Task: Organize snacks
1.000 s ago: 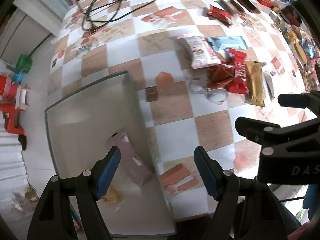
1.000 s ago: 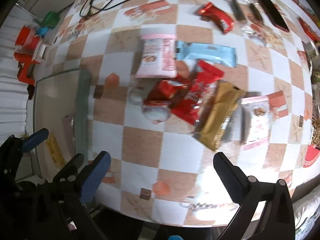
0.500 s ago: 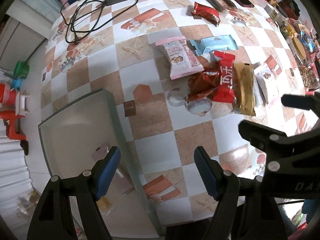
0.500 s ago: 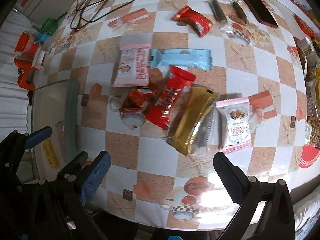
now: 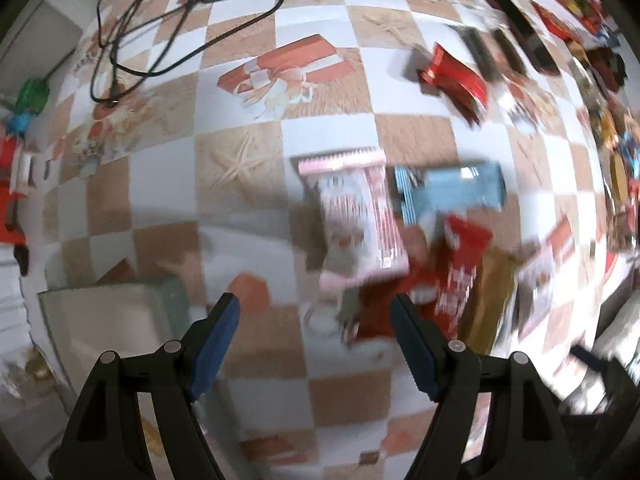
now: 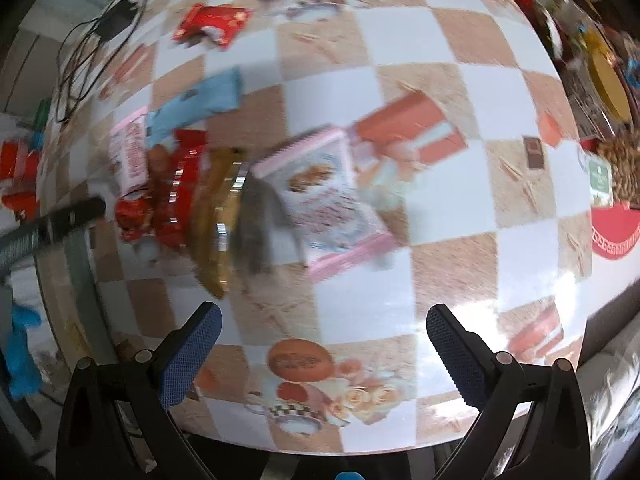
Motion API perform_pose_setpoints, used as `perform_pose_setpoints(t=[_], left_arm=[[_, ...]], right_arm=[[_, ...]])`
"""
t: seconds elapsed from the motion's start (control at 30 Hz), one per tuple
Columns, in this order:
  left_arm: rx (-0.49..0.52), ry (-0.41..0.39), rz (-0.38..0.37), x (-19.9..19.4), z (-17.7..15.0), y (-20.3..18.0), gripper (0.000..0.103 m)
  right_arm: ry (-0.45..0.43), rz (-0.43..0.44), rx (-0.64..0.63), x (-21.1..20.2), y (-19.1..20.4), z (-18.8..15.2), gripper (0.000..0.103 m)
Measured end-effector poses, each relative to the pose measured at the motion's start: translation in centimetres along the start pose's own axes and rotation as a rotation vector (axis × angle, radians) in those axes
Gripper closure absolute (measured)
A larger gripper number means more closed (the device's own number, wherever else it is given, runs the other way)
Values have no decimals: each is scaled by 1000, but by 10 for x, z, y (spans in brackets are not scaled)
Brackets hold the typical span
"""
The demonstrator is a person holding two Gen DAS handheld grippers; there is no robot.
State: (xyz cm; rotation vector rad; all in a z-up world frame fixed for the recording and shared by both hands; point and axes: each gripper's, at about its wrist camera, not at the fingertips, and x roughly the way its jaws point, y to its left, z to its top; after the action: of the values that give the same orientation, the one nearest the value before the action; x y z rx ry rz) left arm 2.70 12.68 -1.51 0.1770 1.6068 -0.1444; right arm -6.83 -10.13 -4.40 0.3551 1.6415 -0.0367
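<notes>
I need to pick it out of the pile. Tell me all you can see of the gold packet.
The gold packet is a long, shiny foil wrapper lying flat on the checked table, near the middle of the snack pile. A red packet lies against one long side, a grey packet against the other. Blur hides any print. No gripper touches it.

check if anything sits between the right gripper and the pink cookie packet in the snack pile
Nothing visible does. The right gripper is open over bare checkered tablecloth, and the pink cookie packet lies just beyond it. A grey wrapper and a gold packet overlap the packet's left edge only.
</notes>
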Motion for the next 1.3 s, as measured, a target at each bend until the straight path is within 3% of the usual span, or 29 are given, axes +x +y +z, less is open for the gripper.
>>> perform_pose_setpoints(t=[0.47,0.53,0.63,0.7,0.8,1.1,1.3], left_arm=[[-50,70,4,42,43,-9,22],[-48,63,4,43,45,-11,27],[-34,44,-14,37,44,-25,47],[-13,34,-14,32,38,-30,55],[-24,35,-24,33,23,-30,57],[8,68,-22,41,-66,-16,57],[11,64,-30,45,-96,-9,51]], right_arm=[[35,-8,49,9,-40,-11,0],[34,-11,49,8,-43,-9,0],[33,-11,48,5,-55,-11,0],[34,-10,48,6,-56,-5,0],[40,-5,45,9,-48,-2,0],[77,21,7,28,-9,-7,0],[82,-63,-18,41,7,8,0]])
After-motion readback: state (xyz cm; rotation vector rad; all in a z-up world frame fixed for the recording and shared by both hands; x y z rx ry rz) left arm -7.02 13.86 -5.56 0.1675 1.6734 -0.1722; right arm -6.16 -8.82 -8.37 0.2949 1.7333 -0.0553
